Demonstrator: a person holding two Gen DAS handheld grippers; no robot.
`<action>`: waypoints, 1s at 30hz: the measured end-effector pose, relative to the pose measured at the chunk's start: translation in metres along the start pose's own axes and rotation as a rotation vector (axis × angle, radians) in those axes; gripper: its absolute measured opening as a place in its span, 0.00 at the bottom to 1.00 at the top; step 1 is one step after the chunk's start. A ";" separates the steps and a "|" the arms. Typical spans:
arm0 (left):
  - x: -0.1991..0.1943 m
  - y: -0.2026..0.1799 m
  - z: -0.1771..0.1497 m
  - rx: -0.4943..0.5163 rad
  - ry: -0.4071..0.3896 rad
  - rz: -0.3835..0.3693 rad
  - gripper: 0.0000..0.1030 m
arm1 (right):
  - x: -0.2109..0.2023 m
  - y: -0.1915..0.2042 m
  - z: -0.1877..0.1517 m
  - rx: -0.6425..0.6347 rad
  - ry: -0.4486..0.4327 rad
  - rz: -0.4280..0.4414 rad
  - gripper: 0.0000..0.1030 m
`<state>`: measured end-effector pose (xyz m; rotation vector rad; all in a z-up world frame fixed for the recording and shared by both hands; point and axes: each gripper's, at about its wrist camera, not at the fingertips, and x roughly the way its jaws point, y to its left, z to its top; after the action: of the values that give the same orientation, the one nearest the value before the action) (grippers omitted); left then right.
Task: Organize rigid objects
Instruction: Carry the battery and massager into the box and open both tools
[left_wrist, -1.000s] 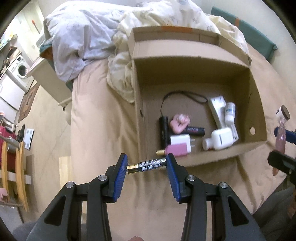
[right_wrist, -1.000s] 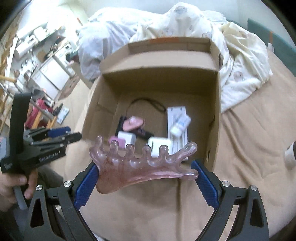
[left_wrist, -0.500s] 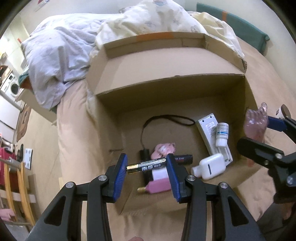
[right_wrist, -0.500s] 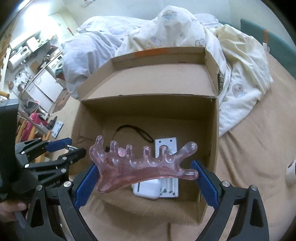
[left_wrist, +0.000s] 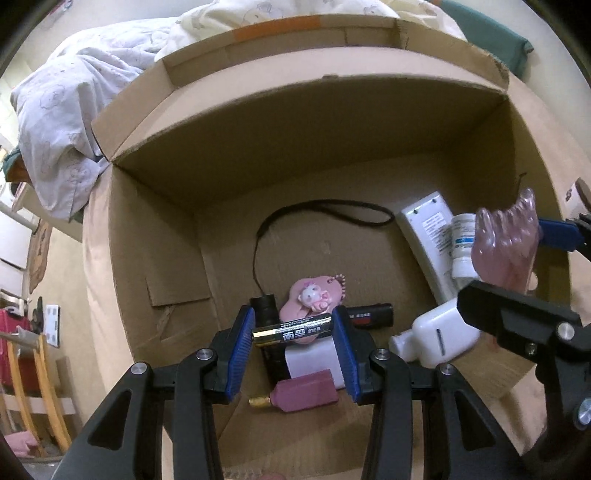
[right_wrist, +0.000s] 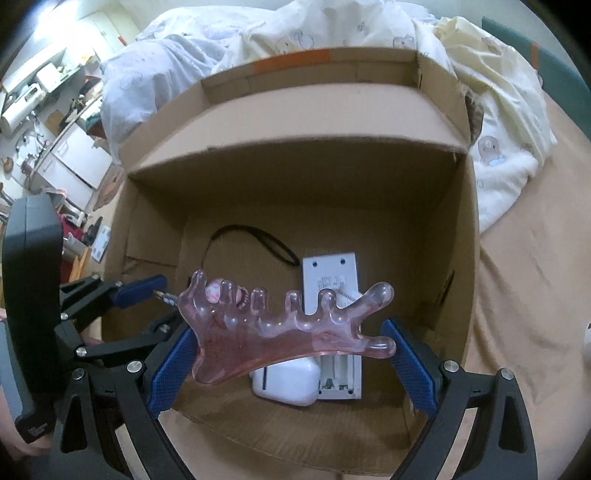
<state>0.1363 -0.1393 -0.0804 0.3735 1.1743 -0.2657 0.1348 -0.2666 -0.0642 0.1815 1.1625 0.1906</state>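
My left gripper (left_wrist: 291, 332) is shut on a black-and-gold battery (left_wrist: 291, 331), held crosswise over the open cardboard box (left_wrist: 258, 122). My right gripper (right_wrist: 291, 347) is shut on a translucent pink massage comb (right_wrist: 280, 332), hanging above the box's right half; the comb (left_wrist: 506, 240) also shows at the right edge of the left wrist view. Below on the box floor lie a pink cat charm (left_wrist: 314, 295), a black flashlight with a cord (left_wrist: 264, 306), a pink bottle (left_wrist: 306, 395), a white bottle (left_wrist: 439, 336), a white remote (left_wrist: 428, 229) and a small pill bottle (left_wrist: 463, 247).
The box (right_wrist: 332, 118) sits on a bed with a tan sheet (right_wrist: 535, 295). Rumpled white and cream bedding (right_wrist: 369, 26) lies behind and right of it. The left gripper (right_wrist: 140, 291) shows at the left of the right wrist view. Room furniture stands off the bed's left side.
Both grippers have moved forward and down over the box, so its inside now fills both views. The battery and the comb stay gripped as before.
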 end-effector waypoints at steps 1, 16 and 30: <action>0.002 0.000 -0.001 -0.003 0.008 -0.004 0.38 | 0.003 -0.001 -0.001 0.001 0.010 -0.006 1.00; 0.020 0.014 0.002 -0.034 0.043 -0.001 0.38 | 0.013 -0.002 -0.003 -0.013 0.040 -0.072 1.00; 0.019 -0.002 -0.008 0.017 0.043 -0.005 0.78 | 0.013 0.000 0.002 -0.007 -0.003 -0.064 1.00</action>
<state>0.1357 -0.1378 -0.1014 0.3933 1.2159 -0.2732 0.1412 -0.2633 -0.0751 0.1376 1.1632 0.1381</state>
